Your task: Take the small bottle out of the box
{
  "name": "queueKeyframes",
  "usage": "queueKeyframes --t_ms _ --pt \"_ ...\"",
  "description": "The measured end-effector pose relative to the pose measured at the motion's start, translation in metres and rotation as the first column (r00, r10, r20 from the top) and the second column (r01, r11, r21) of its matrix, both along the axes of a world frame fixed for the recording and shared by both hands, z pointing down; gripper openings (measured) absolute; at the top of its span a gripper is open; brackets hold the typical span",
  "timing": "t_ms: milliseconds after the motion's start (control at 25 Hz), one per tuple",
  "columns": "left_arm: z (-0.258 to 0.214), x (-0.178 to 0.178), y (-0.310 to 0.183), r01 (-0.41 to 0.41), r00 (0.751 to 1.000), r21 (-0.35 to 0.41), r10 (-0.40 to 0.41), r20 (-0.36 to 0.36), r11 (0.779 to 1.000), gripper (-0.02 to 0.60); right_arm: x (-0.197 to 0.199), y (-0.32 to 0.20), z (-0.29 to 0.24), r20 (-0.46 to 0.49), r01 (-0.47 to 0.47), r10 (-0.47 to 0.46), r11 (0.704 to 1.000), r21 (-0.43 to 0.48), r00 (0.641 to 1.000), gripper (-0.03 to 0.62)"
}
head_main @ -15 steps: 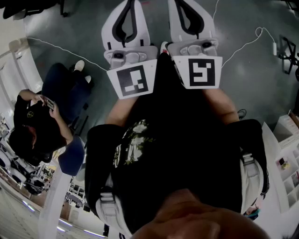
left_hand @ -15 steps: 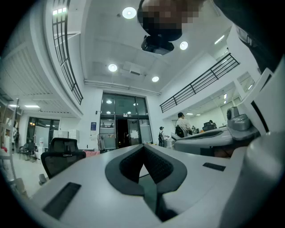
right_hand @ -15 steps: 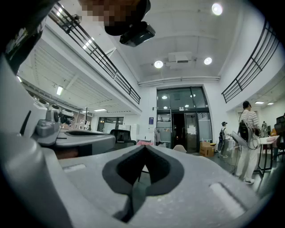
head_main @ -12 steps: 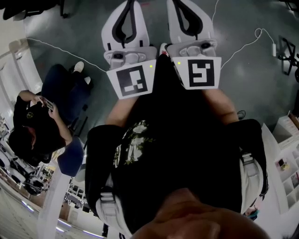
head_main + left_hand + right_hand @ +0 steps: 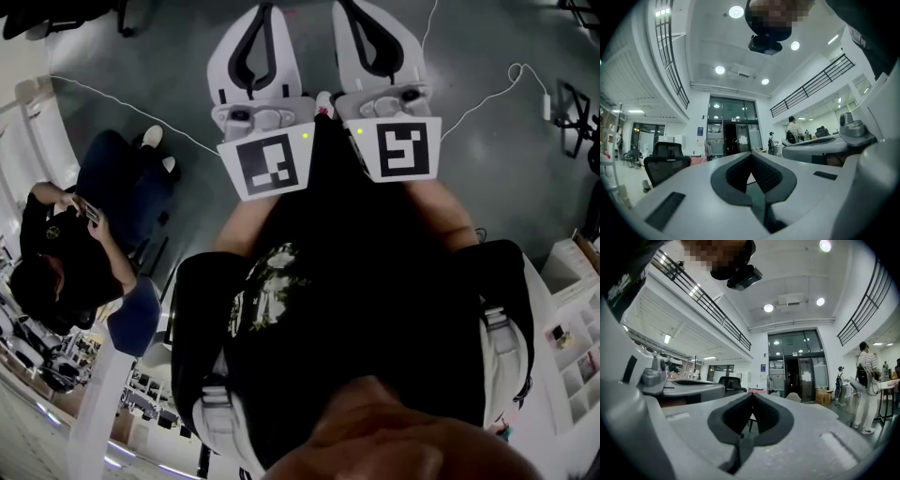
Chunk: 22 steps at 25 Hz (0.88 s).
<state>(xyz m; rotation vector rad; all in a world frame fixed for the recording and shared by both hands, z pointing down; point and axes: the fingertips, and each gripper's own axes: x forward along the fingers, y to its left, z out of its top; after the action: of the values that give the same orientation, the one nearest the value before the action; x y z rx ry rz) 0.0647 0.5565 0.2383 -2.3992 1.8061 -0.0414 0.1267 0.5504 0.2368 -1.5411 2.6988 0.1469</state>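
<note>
No small bottle and no box shows in any view. In the head view my left gripper point(image 5: 261, 9) and right gripper point(image 5: 349, 7) are held side by side in front of the person's dark shirt, above a grey floor. Both point level into a large hall. In the left gripper view the left gripper point(image 5: 751, 154) has its dark pads meeting at the tips, with nothing between them. The right gripper point(image 5: 752, 395) looks the same in its own view, shut and empty. Each gripper carries a marker cube point(image 5: 272, 161).
A person sits at the left with a phone point(image 5: 66, 244). A white cable point(image 5: 487, 89) runs across the floor. White shelves point(image 5: 577, 309) stand at the right. Ahead are a black office chair point(image 5: 665, 161), glass doors point(image 5: 794, 371), and a standing person point(image 5: 865, 385).
The head view has shifted slightly. Both grippers stay side by side and shut.
</note>
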Motion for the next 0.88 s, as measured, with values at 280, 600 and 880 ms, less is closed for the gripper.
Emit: queueKeyframes --t_ms 280,600,880 --pt "0.006 -0.006 -0.004 0.007 1.000 -0.019 -0.007 0.009 1.000 0.006 -0.007 -0.003 0.002 -0.011 0.018 -0.018 1.000 0.011 1.000 -0.005" --pt "0.012 -0.010 -0.007 0.019 0.998 -0.038 -0.017 0.062 0.999 0.006 -0.013 0.000 0.015 -0.029 0.064 -0.064 0.998 -0.011 0.998 -0.005" --pt "0.014 -0.006 0.001 0.015 0.998 -0.038 -0.012 0.060 0.999 0.006 -0.013 0.003 0.015 -0.020 0.064 -0.064 0.998 -0.012 0.998 -0.005"
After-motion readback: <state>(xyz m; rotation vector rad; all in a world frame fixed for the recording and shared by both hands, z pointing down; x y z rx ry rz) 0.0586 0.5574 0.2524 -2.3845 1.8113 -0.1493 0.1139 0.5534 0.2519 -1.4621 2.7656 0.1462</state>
